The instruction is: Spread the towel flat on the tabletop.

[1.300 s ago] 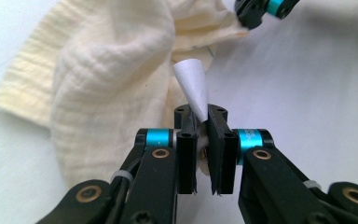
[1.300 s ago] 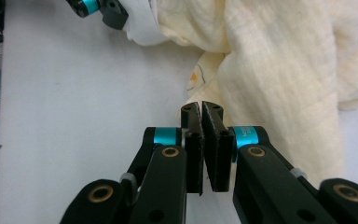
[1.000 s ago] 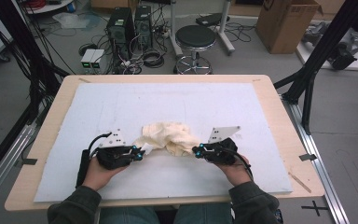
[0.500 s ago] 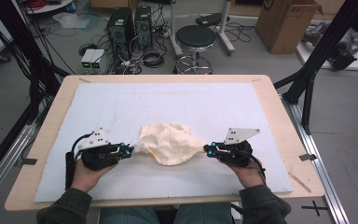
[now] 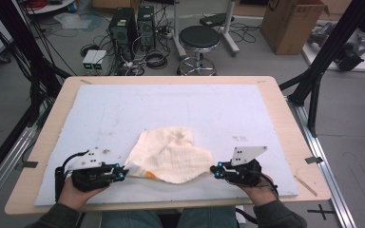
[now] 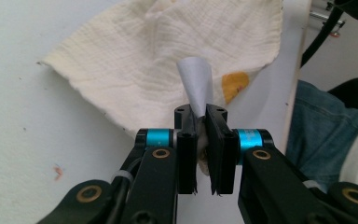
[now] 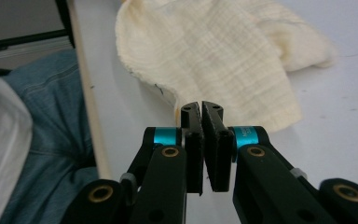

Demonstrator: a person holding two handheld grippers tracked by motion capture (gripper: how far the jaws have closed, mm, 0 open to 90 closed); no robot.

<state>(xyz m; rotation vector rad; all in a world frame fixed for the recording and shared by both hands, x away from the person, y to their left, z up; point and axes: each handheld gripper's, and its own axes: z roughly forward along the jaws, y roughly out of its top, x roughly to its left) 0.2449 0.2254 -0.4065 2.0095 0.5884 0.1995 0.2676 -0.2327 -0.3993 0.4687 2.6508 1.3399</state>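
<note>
cloth: cream crinkled gauze cloth (image 5: 171, 156), lies on the near half of the surface, between the two grippers
left gripper (image 5: 122, 174): fingers closed on the cloth's near-left corner; in the left gripper view a grey-white label tab (image 6: 195, 84) stands up from between the fingers (image 6: 186, 140), cloth bunched in the pinch
right gripper (image 5: 214, 170): fingers clamped on the cloth's near-right corner; in the right gripper view the cloth edge runs straight into the closed fingers (image 7: 192, 135)
orange patch (image 6: 235, 85): on the cloth close to the left gripper's pinch, near edge
cloth axis: long axis runs left-right from gripper to gripper; near edge pulled out between them, far part crumpled and humped, bulging away from the person
surface: white foam sheet (image 5: 180, 109) over a light wooden table (image 5: 285, 118), cloth rests on the sheet
room: grey floor, black round stool (image 5: 198, 38), computer towers (image 5: 133, 23) with loose cables, cardboard box (image 5: 292, 23), black frame struts at both sides
</note>
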